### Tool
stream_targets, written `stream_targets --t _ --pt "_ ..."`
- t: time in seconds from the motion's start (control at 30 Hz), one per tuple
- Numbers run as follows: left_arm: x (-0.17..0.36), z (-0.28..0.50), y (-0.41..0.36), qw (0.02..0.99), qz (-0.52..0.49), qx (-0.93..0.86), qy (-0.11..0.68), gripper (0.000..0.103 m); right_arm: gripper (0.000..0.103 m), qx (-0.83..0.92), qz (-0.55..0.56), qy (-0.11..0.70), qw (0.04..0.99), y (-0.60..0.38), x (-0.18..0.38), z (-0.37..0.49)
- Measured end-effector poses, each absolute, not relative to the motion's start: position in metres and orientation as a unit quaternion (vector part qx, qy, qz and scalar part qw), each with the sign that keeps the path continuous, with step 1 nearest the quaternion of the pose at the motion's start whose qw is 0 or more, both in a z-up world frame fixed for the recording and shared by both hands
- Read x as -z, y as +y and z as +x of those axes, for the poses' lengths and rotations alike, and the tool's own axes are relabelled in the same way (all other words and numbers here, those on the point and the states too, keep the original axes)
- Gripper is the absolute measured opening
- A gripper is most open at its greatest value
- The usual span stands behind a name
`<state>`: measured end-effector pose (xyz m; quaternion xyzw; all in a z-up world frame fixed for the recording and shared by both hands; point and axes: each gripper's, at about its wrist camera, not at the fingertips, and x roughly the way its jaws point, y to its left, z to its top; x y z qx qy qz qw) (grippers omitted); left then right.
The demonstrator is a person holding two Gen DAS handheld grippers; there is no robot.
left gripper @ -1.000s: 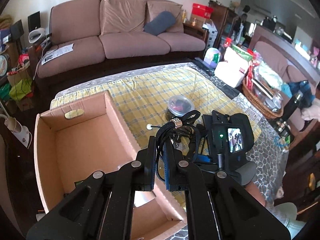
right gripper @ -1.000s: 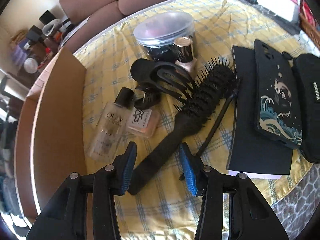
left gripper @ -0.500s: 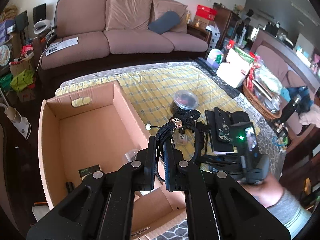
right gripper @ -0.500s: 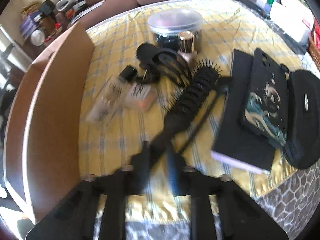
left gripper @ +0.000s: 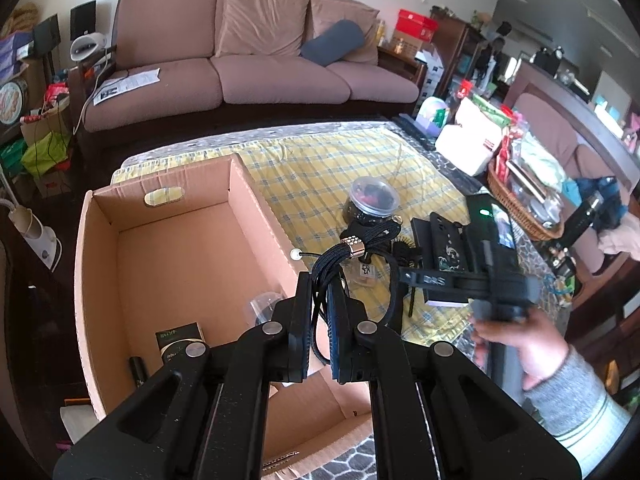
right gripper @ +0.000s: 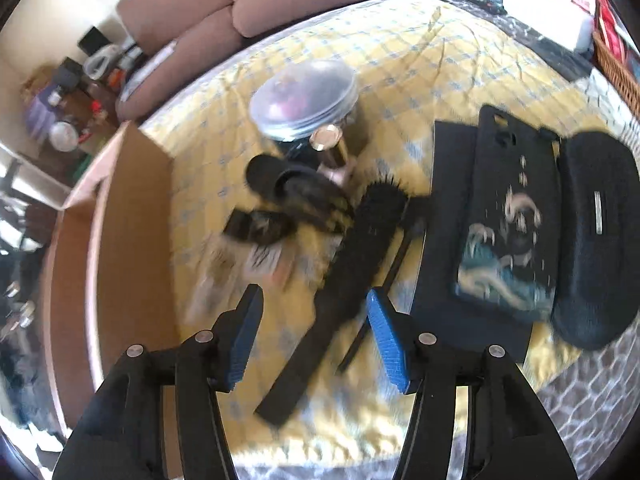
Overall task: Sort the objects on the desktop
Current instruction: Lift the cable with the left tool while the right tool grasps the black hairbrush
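My left gripper [left gripper: 320, 300] is shut on a dark corded necklace [left gripper: 352, 248] with a metal bead, held above the right wall of the open cardboard box [left gripper: 256, 192]. My right gripper [right gripper: 314, 332] is open and empty, hovering over the handle of a black hairbrush [right gripper: 344, 280] on the yellow checked cloth. Beside the brush lie a black hair claw [right gripper: 296, 188], a clear Olay bottle [right gripper: 212, 276] and a small pink bottle [right gripper: 268, 258], all blurred. A lidded clear jar [right gripper: 306, 98] stands behind them. The right gripper also shows in the left wrist view [left gripper: 480, 268].
A black notebook [right gripper: 444, 216] with a wave-print phone case [right gripper: 512, 216] and a black pouch [right gripper: 596, 236] lie at the right. The box holds a small dark carton [left gripper: 178, 340] and a clear item. A wicker basket [left gripper: 516, 204] and a sofa [left gripper: 256, 72] stand beyond.
My left gripper has risen and drawn back over the box with the necklace. My right gripper has opened wider over the hairbrush handle, and its view is blurred by motion.
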<state>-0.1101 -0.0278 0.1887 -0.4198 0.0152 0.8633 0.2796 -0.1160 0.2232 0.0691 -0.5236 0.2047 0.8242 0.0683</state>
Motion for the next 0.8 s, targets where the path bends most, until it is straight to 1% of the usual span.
stream_targets --t 0.2,0.23,0.3,0.33,0.4,0.43,0.47,0.63,0.8 --pt "-0.182 -0.116 -0.031 0.280 -0.424 -0.861 0.010 0.007 0.058 -0.824 -0.535 0.146 0.122 0.222 -0.052 -0.130" --pt "-0.181 -0.117 -0.032 0.279 -0.424 -0.861 0.010 0.007 0.060 -0.824 -0.537 0.134 0.124 0.220 -0.051 -0.131" --pt "-0.179 -0.118 -0.033 0.278 -0.426 -0.861 0.007 0.007 0.061 -0.823 -0.540 0.126 0.128 0.218 -0.047 -0.133" --pt "-0.178 -0.119 -0.034 0.277 -0.427 -0.861 0.005 0.007 0.060 -0.824 -0.539 0.119 0.129 0.218 -0.046 -0.133" --pt "-0.178 -0.118 -0.036 0.275 -0.427 -0.861 0.004 0.007 0.052 -0.830 -0.534 0.104 0.123 0.217 -0.047 -0.135" --pt "-0.178 -0.119 -0.037 0.273 -0.428 -0.862 0.003 0.007 0.043 -0.834 -0.530 0.096 0.121 0.216 -0.049 -0.134" --pt "-0.179 -0.118 -0.039 0.271 -0.427 -0.862 0.002 0.007 0.040 -0.837 -0.526 0.092 0.116 0.215 -0.052 -0.132" --pt "-0.185 -0.118 -0.050 0.263 -0.425 -0.866 -0.008 0.007 0.040 -0.850 -0.504 0.126 0.091 0.223 -0.073 -0.117" --pt "-0.193 -0.120 -0.068 0.248 -0.420 -0.873 -0.014 0.007 0.040 -0.869 -0.469 0.146 0.055 0.217 -0.111 -0.099"
